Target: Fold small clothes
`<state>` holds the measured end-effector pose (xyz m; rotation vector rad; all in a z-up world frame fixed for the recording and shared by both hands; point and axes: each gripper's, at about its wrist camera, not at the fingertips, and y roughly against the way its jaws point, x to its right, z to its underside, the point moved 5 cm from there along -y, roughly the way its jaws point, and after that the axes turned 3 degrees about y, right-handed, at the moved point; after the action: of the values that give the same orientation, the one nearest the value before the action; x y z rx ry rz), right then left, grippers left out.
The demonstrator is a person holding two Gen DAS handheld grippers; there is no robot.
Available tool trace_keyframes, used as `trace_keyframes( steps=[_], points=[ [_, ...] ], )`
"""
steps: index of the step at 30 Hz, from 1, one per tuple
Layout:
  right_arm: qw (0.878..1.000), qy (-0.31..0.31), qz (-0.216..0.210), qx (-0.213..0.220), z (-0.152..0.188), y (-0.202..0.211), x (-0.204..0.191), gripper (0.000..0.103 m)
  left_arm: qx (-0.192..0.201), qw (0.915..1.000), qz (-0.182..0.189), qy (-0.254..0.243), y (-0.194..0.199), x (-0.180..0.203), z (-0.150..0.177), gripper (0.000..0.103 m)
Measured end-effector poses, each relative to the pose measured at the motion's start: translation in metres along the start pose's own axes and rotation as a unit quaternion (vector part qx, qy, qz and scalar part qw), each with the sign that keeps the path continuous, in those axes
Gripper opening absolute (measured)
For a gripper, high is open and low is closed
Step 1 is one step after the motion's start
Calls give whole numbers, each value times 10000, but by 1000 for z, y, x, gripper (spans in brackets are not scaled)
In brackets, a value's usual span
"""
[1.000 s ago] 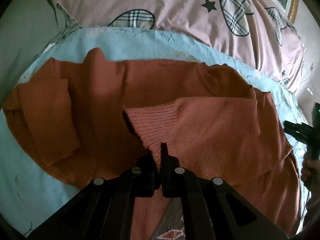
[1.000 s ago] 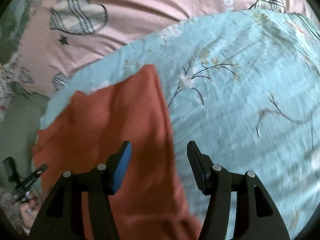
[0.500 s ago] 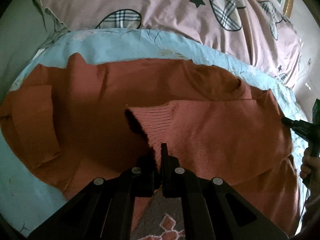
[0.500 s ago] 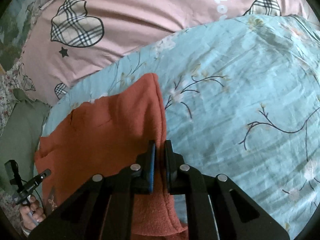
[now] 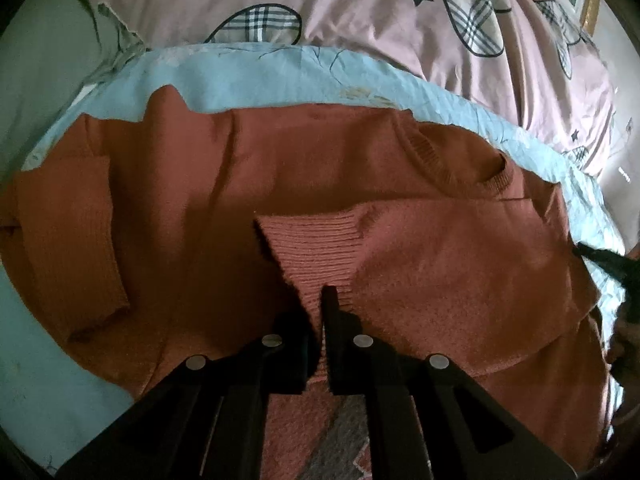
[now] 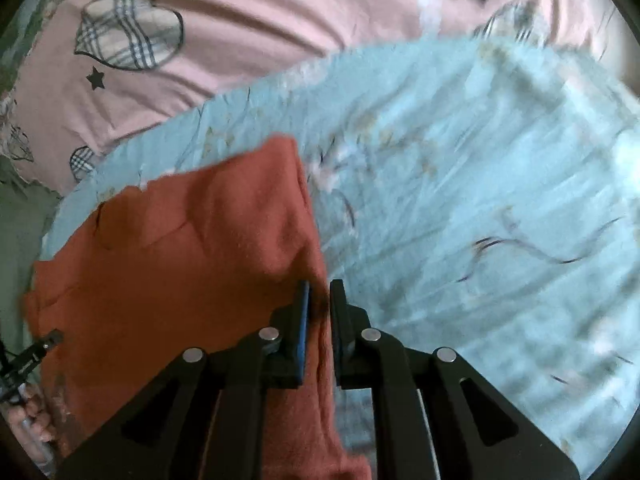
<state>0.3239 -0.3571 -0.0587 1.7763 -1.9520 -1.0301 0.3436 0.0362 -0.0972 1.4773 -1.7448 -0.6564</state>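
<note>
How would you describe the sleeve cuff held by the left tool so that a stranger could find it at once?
Start at the pale blue bedsheet, where a rust-orange sweater lies spread. One sleeve is folded across its chest, ending in the ribbed cuff pinched by the left tool. Its paler ridged knit sets it apart from the smoother body.

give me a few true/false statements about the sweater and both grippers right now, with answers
1. The left gripper is shut on the ribbed cuff of a sleeve. True.
2. The sweater is navy blue. False: it is rust orange.
3. The right gripper is shut on the sweater's side edge. True.
4. The sweater lies on a bare wooden floor. False: it lies on a light blue floral sheet.
5. The other sleeve is folded over the body. True.
</note>
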Motion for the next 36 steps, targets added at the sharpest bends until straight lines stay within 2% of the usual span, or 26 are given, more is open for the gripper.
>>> trace_keyframes(
  steps=[3, 5, 8, 10, 13, 14, 15, 16, 18, 20, 23, 25, 28, 29, 30, 31, 33, 36],
  points=[
    [9986, 93, -451, 251, 7, 29, -23, 18, -6, 10000, -44, 26, -2, 0, 1, 9],
    [9968, 345, -714, -87, 22, 22, -40, 22, -8, 10000, -70, 60, -1, 0, 1, 10],
    [9972, 356, -410, -522, 41, -2, -29, 21, -6, 9999, -109, 74, 6, -4, 6, 13],
    [9970, 18, -621, -456, 43, 1, -17, 19, -1, 9998, -193, 61, 15, -13, 13, 16],
    [9982, 23, -524, -290, 42, 21, -18, 25, 8, 9994, -342, 109, 34, -32, 20, 16],
    [9975, 18, -657, -251, 45, 31, -22, 33, 55, 9991, -388, 150, 42, -39, 21, 16],
    [9964, -3, -820, -217, 46, 38, -26, 41, 122, 9988, -438, 189, 50, -45, 21, 18],
    [9952, -10, -958, -191, 51, 46, -30, 45, 200, 9983, -497, 246, 58, -52, 20, 21],
    [9933, 64, -1147, -152, 64, 60, -42, 50, 340, 9967, -589, 440, 72, -67, 17, 40],
    [9907, 150, -1342, -194, 81, 70, -57, 51, 456, 9943, -650, 713, 80, -83, 12, 54],
    [9859, 123, -1627, -379, 105, 73, -76, 51, 420, 9912, -569, 1123, 79, -103, 2, 54],
    [9840, 138, -1709, -477, 116, 73, -86, 51, 377, 9904, -635, 1169, 69, -110, -5, 54],
    [9823, 170, -1786, -538, 123, 75, -96, 51, 203, 9904, -731, 1158, 50, -114, -11, 51],
    [9821, 181, -1792, -554, 123, 73, -98, 51, 152, 9906, -714, 1161, 42, -116, -13, 39],
    [9821, 192, -1790, -563, 122, 72, -99, 51, 146, 9906, -713, 1161, 39, -117, -13, 12],
    [9821, 207, -1784, -561, 123, 73, -100, 51, 144, 9909, -662, 1163, 37, -118, -15, 7],
    [9830, 234, -1739, -541, 120, 72, -101, 51, 344, 9904, -543, 1220, 47, -118, -18, 6],
    [9833, 172, -1747, -479, 118, 75, -98, 51, 680, 9911, -507, 1027, 70, -105, -20, 6]
  ],
)
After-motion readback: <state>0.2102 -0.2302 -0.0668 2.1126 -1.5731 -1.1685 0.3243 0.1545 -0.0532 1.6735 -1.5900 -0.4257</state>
